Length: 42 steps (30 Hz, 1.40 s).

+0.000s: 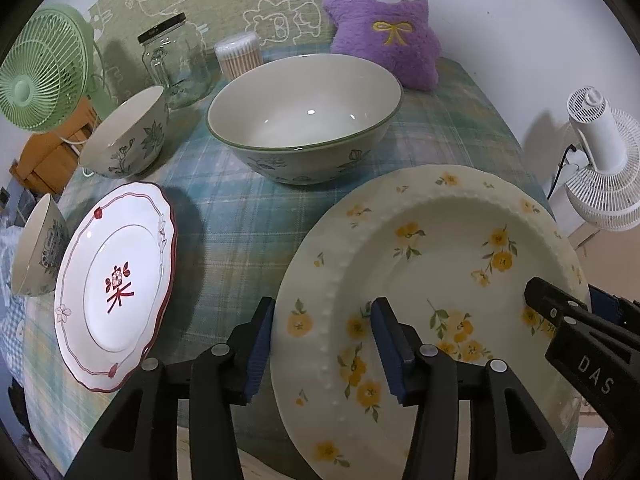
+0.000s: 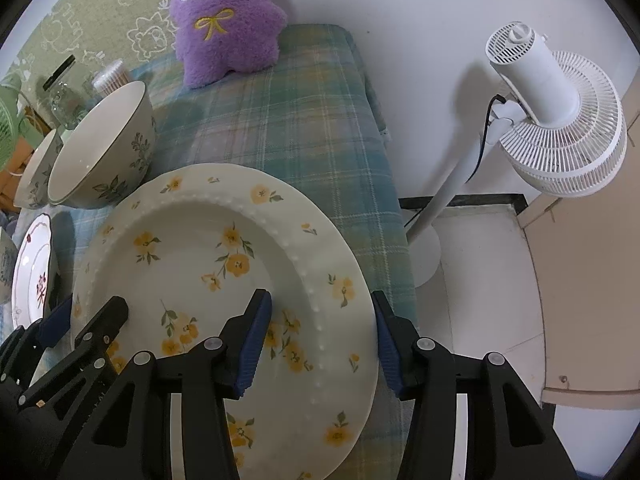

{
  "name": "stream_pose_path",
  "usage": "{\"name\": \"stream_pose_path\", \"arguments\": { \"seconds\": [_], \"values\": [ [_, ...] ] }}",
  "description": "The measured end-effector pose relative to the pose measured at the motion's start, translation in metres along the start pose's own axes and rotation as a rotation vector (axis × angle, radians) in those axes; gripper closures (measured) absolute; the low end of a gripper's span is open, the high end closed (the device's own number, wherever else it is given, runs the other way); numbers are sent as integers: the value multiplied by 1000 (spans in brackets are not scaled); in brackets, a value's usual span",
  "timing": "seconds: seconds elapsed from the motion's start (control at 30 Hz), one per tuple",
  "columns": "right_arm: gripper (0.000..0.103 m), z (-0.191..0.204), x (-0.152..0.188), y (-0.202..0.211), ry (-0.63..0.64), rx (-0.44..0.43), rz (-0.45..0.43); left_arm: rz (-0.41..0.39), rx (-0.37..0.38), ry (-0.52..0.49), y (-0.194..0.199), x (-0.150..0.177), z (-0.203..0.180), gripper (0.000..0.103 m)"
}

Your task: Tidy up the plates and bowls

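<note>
Here both tools straddle opposite edges of the large yellow-flowered plate [image 1: 436, 264], which lies at the near right corner of the worktop [image 1: 240, 216], on its blue-green plaid cloth. The left tool [image 1: 322, 344] has its jaws spread, one blue pad [image 1: 260, 344] just outside the plate's left rim and the other over the plate's inner face; neither pad is pressed tight, so the jaws stand open around the rim rather than clamped. The right tool [image 2: 320, 340] is likewise spread, one pad above the plate's well and the other just beyond the right rim, at the right edge of the worktop. Whether the plate rests flat or is tipped I cannot tell. Behind the plate, toward the middle of the worktop, stands a big green-rimmed bowl [image 1: 304, 120] with leaf prints, apart from the plate in the left wrist view. Left of it a smaller floral bowl [image 1: 128, 136] sits near the left edge, and nearer still lies a white plate with a scalloped red rim [image 1: 116, 288], with a third small bowl [image 1: 38, 248] just beside it at the left edge. Along the far edge stand a glass jar [image 1: 172, 64], a tub of cotton swabs [image 1: 238, 56] and a purple plush toy [image 1: 384, 24]. A white standing fan [image 2: 552, 120] stands on the floor beyond the right edge.
</note>
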State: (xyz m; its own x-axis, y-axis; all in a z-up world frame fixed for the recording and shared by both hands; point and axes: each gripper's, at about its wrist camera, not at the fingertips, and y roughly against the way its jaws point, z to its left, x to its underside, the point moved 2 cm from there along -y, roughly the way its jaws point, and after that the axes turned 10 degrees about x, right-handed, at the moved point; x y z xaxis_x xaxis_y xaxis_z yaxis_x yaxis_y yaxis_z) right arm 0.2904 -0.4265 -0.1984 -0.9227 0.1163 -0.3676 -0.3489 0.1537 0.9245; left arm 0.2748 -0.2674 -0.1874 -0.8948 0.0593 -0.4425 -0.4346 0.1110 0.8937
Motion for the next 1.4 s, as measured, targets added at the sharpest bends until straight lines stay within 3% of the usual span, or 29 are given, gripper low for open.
{"name": "stream_pose_path", "arguments": {
  "seconds": [0.43, 0.87, 1.4],
  "values": [
    [50, 1, 5, 16, 6, 6, 6, 2, 32, 31, 13, -4, 8, 55],
    [50, 19, 18, 61, 1, 13, -39, -31, 46, 25, 52, 5, 29, 55],
    [50, 67, 83, 111, -11, 21, -58, -41, 66, 10, 106, 57, 84, 55]
  ]
}}
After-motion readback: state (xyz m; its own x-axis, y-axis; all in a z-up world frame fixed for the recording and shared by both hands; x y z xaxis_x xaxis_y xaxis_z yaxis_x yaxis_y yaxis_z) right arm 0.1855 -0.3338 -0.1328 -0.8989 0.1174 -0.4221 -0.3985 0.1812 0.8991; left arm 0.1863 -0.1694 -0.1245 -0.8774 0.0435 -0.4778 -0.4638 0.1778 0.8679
